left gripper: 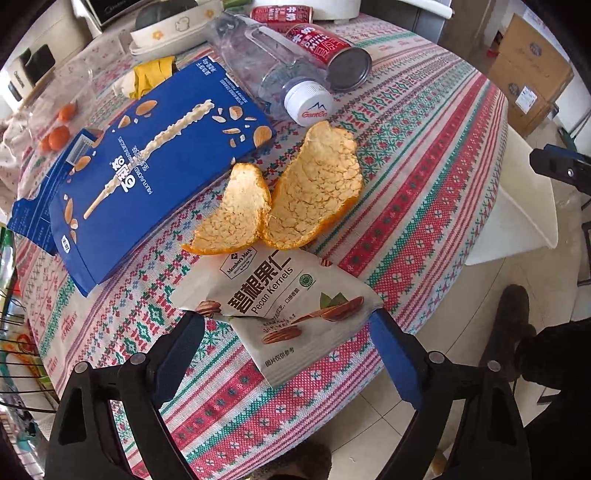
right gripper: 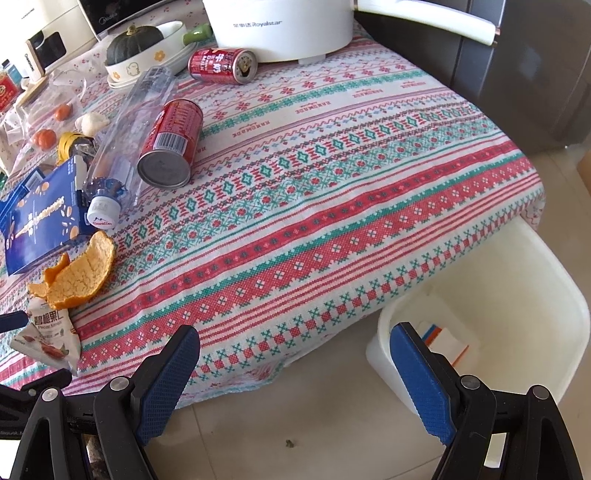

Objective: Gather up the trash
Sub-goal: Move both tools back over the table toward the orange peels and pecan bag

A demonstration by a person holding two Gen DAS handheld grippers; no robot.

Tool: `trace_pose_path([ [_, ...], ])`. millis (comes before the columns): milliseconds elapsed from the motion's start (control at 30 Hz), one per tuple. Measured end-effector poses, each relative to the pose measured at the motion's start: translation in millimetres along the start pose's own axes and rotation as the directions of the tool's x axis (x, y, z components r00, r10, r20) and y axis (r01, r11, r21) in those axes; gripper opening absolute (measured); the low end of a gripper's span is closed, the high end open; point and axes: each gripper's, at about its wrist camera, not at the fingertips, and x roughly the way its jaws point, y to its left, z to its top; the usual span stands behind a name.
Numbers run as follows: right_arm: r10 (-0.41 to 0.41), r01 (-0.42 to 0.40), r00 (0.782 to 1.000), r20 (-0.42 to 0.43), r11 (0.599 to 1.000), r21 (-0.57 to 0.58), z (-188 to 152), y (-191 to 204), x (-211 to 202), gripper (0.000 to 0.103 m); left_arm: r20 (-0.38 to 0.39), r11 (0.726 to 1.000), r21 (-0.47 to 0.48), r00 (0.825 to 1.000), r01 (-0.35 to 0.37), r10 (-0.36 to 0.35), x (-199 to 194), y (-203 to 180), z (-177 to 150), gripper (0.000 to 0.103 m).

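My left gripper (left gripper: pixel 284 328) is open, with its fingers either side of a white pecan kernel packet (left gripper: pixel 280 306) at the table's near edge; it also shows in the right wrist view (right gripper: pixel 48 336). Behind the packet lie orange peel (left gripper: pixel 288 199), a blue snack box (left gripper: pixel 140 162), a clear plastic bottle (left gripper: pixel 273 70) with a white cap, and a red can (left gripper: pixel 328 51). My right gripper (right gripper: pixel 295 354) is open and empty, off the table edge above the floor, beside a white trash bin (right gripper: pixel 491 314) holding some paper. A second red can (right gripper: pixel 221 65) lies farther back.
The table has a patterned red and green cloth (right gripper: pixel 332 184). At the back stand a white Royalstar cooker (right gripper: pixel 280 26), a bowl with a dark squash (right gripper: pixel 136 51) and small oranges (right gripper: pixel 46 138). A cardboard box (left gripper: pixel 532 74) stands on the floor.
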Motion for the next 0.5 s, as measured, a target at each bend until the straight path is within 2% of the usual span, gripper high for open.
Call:
trace_pose_path([
  [167,0.0,0.0,1.0,0.001,1.0,-0.009,0.5,4.3,1.4,0.088,0.036,0.998,-0.055,0.999,0.037,-0.035,-5.0,9.9,4.7,0.079],
  [233,0.0,0.0,1.0,0.001,1.0,-0.008,0.9,6.4,2.5,0.088,0.044,0.992,-0.091,0.996,0.083,-0.079,-6.3,17.0,4.7,0.051],
  [267,0.0,0.0,1.0,0.0,1.0,-0.007,1.1,7.4,3.5,0.088,0.037,0.986,-0.117,0.993,0.117,-0.114,-5.2,21.3,4.4,0.034],
  [400,0.008,-0.008,1.0,-0.005,1.0,-0.007,2.4,15.2,7.5,0.088,0.048,0.977,-0.166,0.991,0.134,-0.127,-8.3,33.0,-0.9,0.015],
  [500,0.019,-0.019,1.0,-0.009,1.0,-0.007,2.8,23.6,10.9,0.088,0.074,0.972,-0.18,0.988,0.148,-0.137,-17.6,36.4,-4.1,0.009],
])
